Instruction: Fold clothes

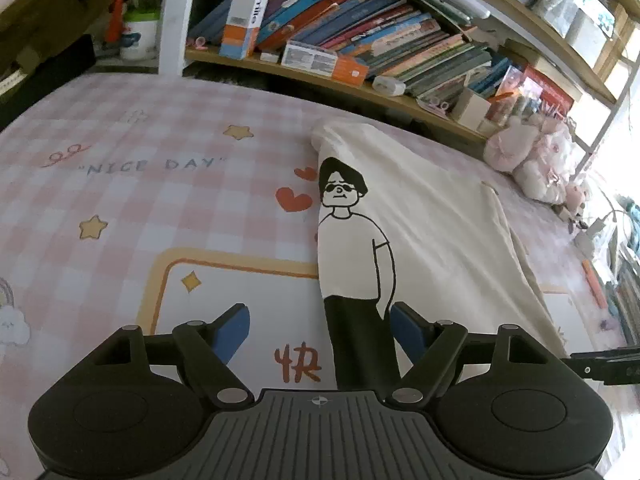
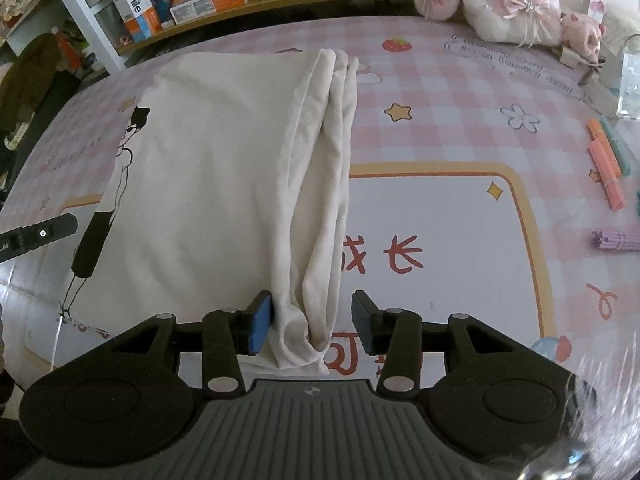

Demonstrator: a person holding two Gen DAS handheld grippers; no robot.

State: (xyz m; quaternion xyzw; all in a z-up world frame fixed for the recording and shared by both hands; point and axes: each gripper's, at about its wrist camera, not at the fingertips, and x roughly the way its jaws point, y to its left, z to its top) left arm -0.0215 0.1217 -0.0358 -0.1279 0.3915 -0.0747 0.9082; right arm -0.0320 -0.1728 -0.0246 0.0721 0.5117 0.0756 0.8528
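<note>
Two grippers: both seen with jaws apart, nothing gripped.
Left gripper [image 1: 320,330]: spread wide over shirt [image 1: 420,232] edge.
Right gripper [image 2: 313,322]: part open; bunched fold between pads, right pad clear.
Hidden: shirt's near end is cut off behind gripper bodies.

Matt cloth shirt [image 2: 224,168] (soft, creased).

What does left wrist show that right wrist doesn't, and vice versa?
Left wrist only: "NICE DAY" lettering on the mat, and the whole cartoon figure print.
Right wrist only: bunched folded edge of the shirt between the right hand-held gripper, orange and green highlighter pens, strawberry print.
Both: cream cotton T-shirt on the pink checked mat, wooden bookshelf, pink plush toys.
</note>
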